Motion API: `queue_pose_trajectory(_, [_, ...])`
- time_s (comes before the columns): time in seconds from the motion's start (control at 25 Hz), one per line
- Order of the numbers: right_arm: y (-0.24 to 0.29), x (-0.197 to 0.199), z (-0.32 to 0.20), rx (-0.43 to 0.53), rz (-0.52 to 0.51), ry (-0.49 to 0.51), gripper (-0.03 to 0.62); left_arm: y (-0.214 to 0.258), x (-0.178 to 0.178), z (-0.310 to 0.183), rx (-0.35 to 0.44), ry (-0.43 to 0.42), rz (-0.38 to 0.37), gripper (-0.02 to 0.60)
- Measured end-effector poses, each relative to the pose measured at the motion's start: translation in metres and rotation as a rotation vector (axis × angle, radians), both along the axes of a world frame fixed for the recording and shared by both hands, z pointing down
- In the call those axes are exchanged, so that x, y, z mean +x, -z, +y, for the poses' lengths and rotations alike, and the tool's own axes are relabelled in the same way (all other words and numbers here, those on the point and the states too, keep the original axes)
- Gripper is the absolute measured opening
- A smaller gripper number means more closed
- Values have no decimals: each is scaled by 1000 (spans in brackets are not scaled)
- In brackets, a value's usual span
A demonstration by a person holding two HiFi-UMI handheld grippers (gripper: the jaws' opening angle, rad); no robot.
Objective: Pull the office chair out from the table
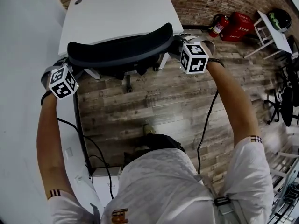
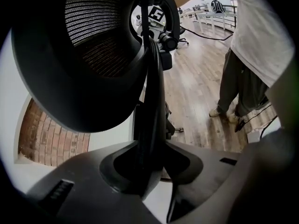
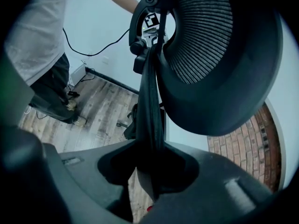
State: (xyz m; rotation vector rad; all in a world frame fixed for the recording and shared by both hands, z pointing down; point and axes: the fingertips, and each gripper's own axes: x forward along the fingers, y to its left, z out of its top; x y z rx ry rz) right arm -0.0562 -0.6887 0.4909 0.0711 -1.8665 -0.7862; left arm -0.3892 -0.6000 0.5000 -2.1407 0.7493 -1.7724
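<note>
Head view: even, diffuse indoor light, moderately bright. The white table at 12 o'clock is slightly washed out. Fisheye bending toward every edge, with soft blur at 4 o'clock.

Both gripper views: black vignette round the rim. The office chair is close, underexposed and unsharp; the floor beyond is sharper. The right gripper view has a blue-green cast.
</note>
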Motion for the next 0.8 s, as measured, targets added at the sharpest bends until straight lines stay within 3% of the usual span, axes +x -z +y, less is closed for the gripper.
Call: queue_pose_trajectory(0.8, [-1,28,145,27,22,-37,119,1,28,146,9,-15,4,123])
